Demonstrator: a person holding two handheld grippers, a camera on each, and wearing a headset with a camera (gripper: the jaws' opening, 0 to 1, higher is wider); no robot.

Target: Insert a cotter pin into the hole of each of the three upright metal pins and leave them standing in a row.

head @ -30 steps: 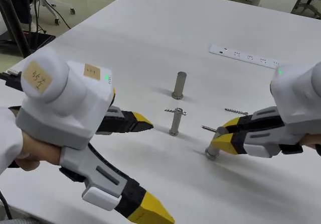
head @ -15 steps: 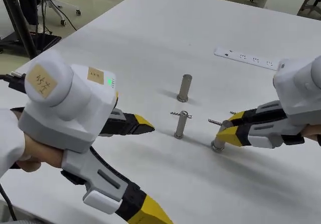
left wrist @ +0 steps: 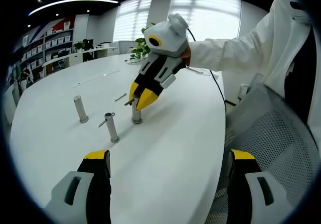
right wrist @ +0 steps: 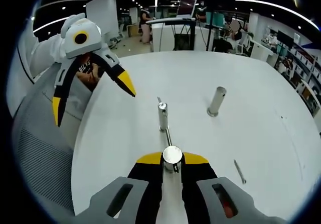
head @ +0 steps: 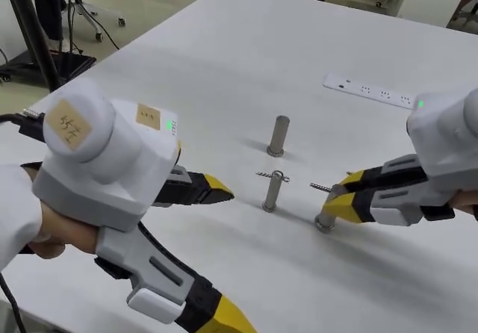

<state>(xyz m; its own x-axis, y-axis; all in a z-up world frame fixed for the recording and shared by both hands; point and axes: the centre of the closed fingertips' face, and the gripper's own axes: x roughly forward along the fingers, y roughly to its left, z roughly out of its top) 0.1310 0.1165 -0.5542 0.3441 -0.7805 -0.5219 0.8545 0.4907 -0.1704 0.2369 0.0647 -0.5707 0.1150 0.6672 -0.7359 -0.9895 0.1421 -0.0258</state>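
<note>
Right gripper, clamped on near pin, has carried it up-frame; left gripper gapes empty; protruding cotter could slip out if pin tilts.

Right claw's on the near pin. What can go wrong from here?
1. The right claw grips the near pin high up; a jerky release may tip it.
2. Its cotter pin juts toward the middle pin, which stands close; a sideways swing could knock that over.
3. The far pin has none yet, and the spare cotter pin lies flat, likely awkward to pinch.
</note>
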